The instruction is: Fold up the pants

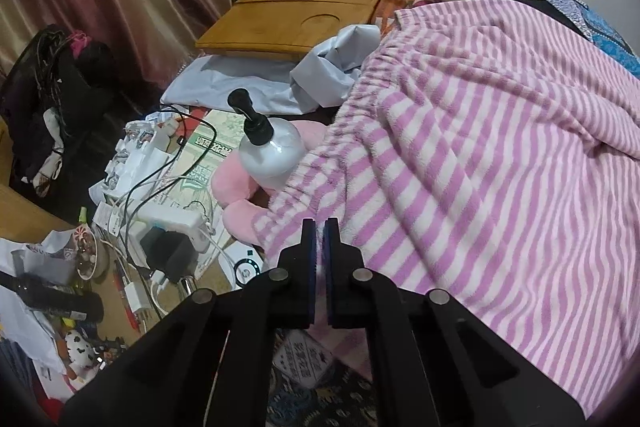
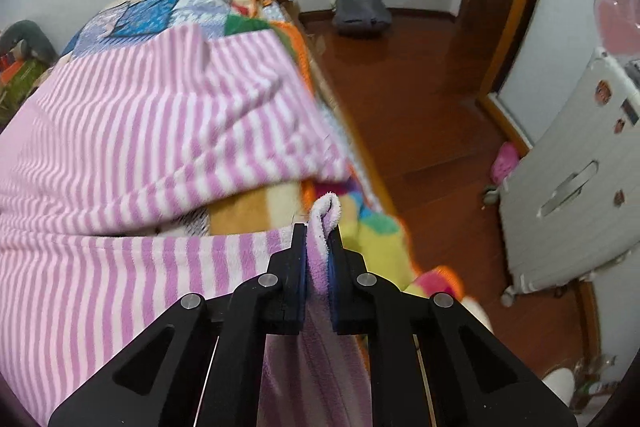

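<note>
Bed (image 2: 256,203): carries a patchwork quilt; its right edge drops to bare wooden floor (image 2: 420,131), the widest open room for moving.
Pants (image 1: 480,155): pink-and-white striped fleece, spread across the bed; in the right wrist view a far layer lies over a near one, so one fold appears begun, with squaring and further folds judged still to do.
Left margin: clutter sits just beside the fabric edge, namely a pump bottle (image 1: 272,151), a wooden tray (image 1: 304,7) and cables; little clearance there.
Right hand-held gripper (image 2: 319,227): jaws closed on a hem of the pants, a loop of fabric standing above the tips.
Left hand-held gripper (image 1: 319,227): jaws closed at the near striped edge, a sliver of fleece pinched between the pads.
</note>
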A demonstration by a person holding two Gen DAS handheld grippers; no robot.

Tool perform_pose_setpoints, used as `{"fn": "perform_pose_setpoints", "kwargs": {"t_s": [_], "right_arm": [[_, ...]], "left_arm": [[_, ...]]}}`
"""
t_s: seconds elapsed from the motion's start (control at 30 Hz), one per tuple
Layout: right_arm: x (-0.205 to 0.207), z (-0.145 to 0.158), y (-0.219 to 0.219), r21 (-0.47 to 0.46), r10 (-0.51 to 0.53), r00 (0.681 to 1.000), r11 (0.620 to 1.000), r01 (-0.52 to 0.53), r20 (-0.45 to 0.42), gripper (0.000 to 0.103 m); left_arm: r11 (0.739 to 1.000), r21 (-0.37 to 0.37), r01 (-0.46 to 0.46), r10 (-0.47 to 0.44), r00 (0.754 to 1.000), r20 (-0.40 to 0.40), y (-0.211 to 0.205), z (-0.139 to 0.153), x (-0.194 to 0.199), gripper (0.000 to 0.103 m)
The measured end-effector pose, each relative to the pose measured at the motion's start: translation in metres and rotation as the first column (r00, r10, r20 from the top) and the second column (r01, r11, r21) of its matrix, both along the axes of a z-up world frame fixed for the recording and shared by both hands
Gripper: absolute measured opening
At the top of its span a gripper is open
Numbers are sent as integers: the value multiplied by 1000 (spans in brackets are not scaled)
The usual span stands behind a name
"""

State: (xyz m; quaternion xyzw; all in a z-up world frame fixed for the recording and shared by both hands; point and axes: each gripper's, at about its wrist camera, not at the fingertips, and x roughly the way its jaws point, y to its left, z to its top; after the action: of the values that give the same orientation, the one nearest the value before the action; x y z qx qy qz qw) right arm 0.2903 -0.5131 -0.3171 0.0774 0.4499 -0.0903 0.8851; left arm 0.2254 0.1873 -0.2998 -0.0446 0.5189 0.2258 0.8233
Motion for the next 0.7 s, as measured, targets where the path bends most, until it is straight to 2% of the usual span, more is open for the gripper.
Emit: {"fn": "perform_pose_setpoints", "kwargs": {"t_s": [0.1, 0.27, 0.37, 0.43, 0.53, 0.6, 0.7], "right_arm": [[10, -1, -8, -17, -18, 1000, 1000, 18, -14, 7], [19, -9, -2, -39, 7, 996, 999, -11, -85, 11], [13, -2, -1, -67, -9, 996, 998, 3, -92, 27], [8, 8, 0, -72, -8, 997, 997, 2, -81, 46], [-2, 28, 6, -95, 5, 999, 995, -9, -43, 51], [-7, 41, 12, -97, 25, 999, 995, -27, -20, 51], [-12, 62, 23, -84, 63, 998, 995, -62, 17, 52]], "left_arm": [[1000, -9, 19, -19, 1000, -5, -8, 1, -4, 1], [1000, 1, 31, -31, 999, -29, -14, -7, -10, 1], [999, -1, 38, -38, 999, -30, -11, -8, -12, 1], [999, 3, 38, -38, 998, -40, -8, -8, -13, 2], [999, -28, 37, -38, 999, -32, -2, -5, -16, 3], [999, -18, 45, -46, 998, -31, -3, 2, -14, 9], [997, 22, 68, -68, 998, 0, -7, 21, -9, 33]]}}
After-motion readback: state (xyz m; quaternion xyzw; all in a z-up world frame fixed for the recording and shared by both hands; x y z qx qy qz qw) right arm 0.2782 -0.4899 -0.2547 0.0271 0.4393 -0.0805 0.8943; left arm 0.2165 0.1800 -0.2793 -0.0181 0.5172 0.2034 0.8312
